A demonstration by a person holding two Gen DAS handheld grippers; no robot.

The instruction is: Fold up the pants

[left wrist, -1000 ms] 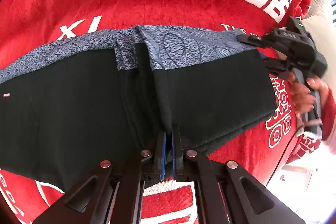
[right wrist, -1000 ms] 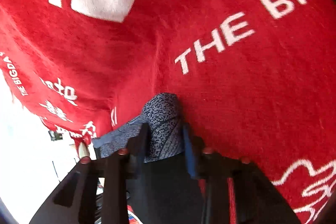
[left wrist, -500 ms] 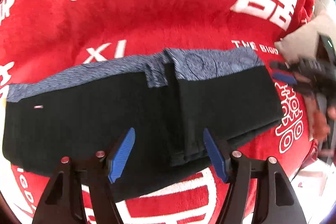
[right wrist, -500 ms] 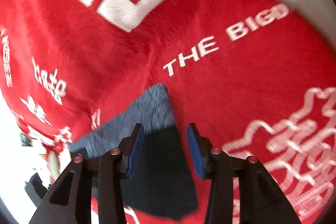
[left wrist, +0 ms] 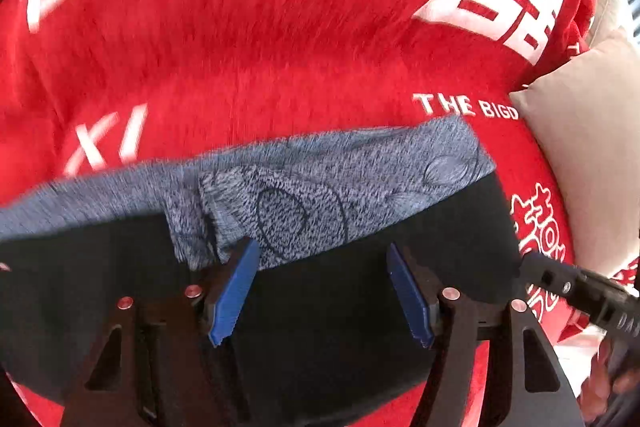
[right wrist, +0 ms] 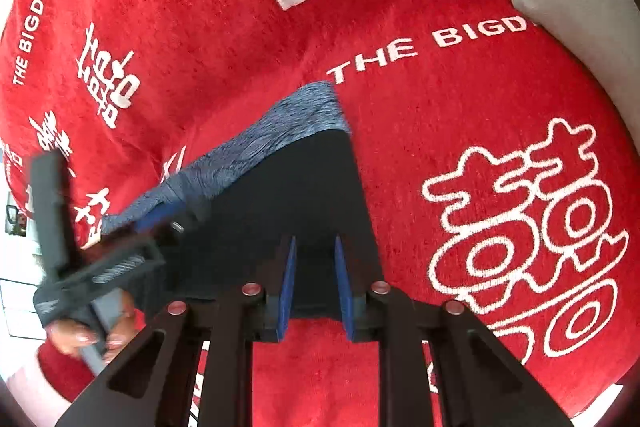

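The black pants (left wrist: 360, 287) with a grey patterned waistband (left wrist: 320, 179) lie folded over on the red blanket (left wrist: 260, 27), beside a beige pillow (left wrist: 592, 155). The left gripper (left wrist: 322, 291) is spread wide and the right gripper (right wrist: 316, 287) narrowly parted; neither holds cloth. One fold looks done, and another probably remains.

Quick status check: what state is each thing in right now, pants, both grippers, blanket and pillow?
Pants: lying folded on the blanket, grey waistband along the far edge, not gripped.
Left gripper: open wide, over the pants, holding nothing.
Right gripper: open, narrower gap, empty, at the pants' near edge.
Blanket: spread out under the pants.
Pillow: lying at the blanket's right edge.
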